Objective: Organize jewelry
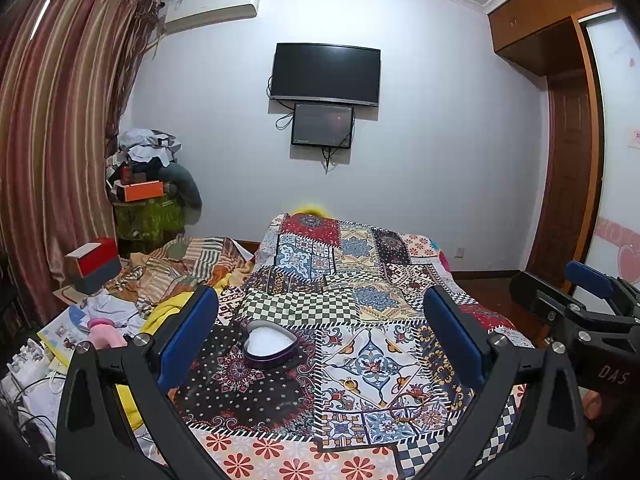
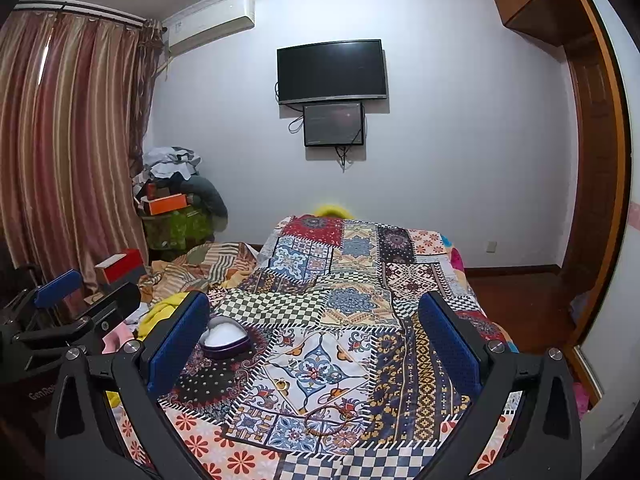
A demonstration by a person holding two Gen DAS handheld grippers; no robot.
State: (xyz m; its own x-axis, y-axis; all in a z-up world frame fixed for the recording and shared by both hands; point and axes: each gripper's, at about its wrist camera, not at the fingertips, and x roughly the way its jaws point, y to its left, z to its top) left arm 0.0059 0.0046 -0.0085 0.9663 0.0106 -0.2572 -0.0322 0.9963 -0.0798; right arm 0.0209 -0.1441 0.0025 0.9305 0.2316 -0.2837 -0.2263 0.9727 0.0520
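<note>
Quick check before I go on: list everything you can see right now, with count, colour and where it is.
heart-shaped box: 1, purple with white lining, open, on the quilt, left of centre
ring: 1, gold, on the quilt, nearer than the box
bracelet: 1, thin reddish-brown hoop, on the quilt, nearest the right gripper
patchwork quilt: 1, multicoloured, covering the bed
television: 1, black, on the wall
small screen: 1, dark, under the television
air conditioner: 1, white, high on the wall
curtains: striped red-brown, left
red box: 1, left of the bed
left gripper: blue pads, open
right gripper: blue pads, open
</note>
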